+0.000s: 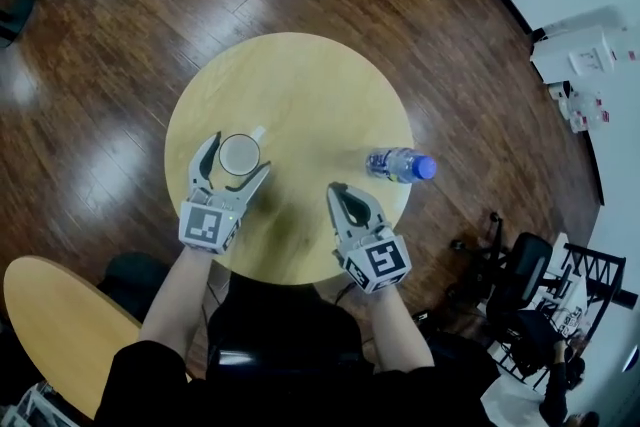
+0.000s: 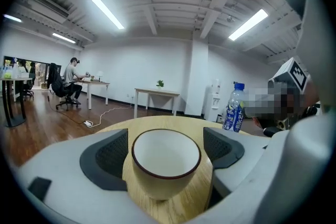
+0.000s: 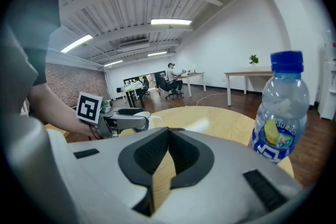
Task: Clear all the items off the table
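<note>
Cup point(image 2: 166, 157) stands upright between the jaws of my left gripper point(image 1: 238, 160), near the table's point(image 1: 300, 85) left edge. The jaws are spread wide around it. In the left gripper view a strip of bare wood shows between each pad point(image 2: 107, 157) and the cup wall, so I judge the cup is bracketed but not clamped. It is centred and lies straight ahead along the jaws, mouth up. Closing straight in should catch it across its round body, with no turning of the wrist needed.

My right gripper point(image 1: 337, 190) hovers over the near right part of the table, jaws pressed together at the tips with nothing between them. Beyond it, ahead and off to its right, the bottle point(image 1: 398, 164) stands upright with its blue cap on top, close to the table's right edge. The right hand is clearly the nearer one for it. That gripper would have to open and swing right before it could take the bottle from the side.
</note>
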The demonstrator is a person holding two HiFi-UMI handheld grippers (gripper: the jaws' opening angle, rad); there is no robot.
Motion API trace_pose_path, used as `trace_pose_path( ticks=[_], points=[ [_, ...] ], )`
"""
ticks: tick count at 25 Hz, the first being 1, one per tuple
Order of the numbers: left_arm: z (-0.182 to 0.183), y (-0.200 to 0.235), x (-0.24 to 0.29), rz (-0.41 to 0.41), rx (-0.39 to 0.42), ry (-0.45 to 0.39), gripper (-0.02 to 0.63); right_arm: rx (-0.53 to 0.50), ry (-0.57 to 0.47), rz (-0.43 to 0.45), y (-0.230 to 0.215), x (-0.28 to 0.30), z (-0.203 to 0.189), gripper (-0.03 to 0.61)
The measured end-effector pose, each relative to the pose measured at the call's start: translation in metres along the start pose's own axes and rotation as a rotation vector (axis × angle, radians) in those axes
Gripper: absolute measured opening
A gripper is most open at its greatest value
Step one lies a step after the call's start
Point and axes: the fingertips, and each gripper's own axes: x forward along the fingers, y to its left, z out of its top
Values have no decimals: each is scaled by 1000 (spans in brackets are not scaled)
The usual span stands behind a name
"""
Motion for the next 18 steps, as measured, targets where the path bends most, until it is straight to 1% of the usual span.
trace_pose_path(
  ticks=[3,5,6,7,8,9,11,12,13,15,16,18],
  points=[
    [18,-8,-9,18,-12,-13,445,-15,-31,14,3,-11,9,5],
    [29,-11,-17,37,-12,-30,428,-26,-62,26,6,-17,16,5],
    [34,-12,-23,49,-9,-41,405,-32,-84,33,7,-20,21,5],
    [39,-13,-30,63,-7,-53,371,-38,-108,38,8,-23,26,5],
    [45,-15,-38,76,-7,-70,299,-44,-132,43,9,-27,32,5],
    [51,-17,-47,87,-9,-88,248,-49,-155,47,9,-32,38,5],
    [66,-25,-66,105,-9,-119,185,-54,-201,59,10,-44,53,5],
    [74,-29,-74,112,-6,-128,165,-57,-224,66,11,-51,62,5],
    [81,-32,-82,122,-5,-131,137,-61,-245,75,12,-58,70,5],
    [93,-33,-99,155,-7,-114,35,-76,-281,99,15,-69,85,5],
    [99,-33,-107,172,-11,-106,-2,-85,-299,114,16,-73,92,5],
    [110,-33,-123,193,-23,-121,-2,-102,-337,143,17,-80,106,5]
  ],
)
